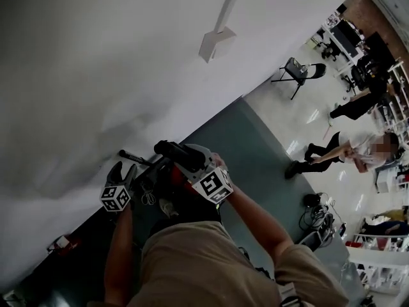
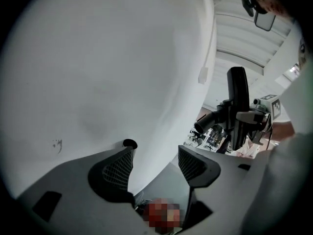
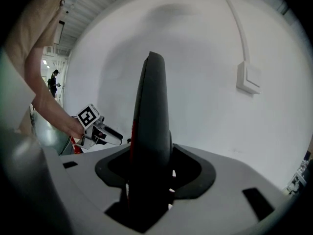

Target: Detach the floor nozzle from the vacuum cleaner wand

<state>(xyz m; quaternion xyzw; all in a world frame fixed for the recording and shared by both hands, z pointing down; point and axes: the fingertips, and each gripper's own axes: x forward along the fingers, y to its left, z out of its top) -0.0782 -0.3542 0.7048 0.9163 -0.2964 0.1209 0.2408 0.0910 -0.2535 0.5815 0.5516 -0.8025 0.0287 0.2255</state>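
Right gripper, in the head view, clamps a dark part of the vacuum cleaner low beside the white wall. The left gripper hovers just beside it.

In the left gripper view, its jaws stand apart with nothing between them.

In the right gripper view, the jaws are closed on a black curved part.

No view shows the floor nozzle clearly. By my judgement, one claw braces the machine while the free one must next find the nozzle's joint and seize it.
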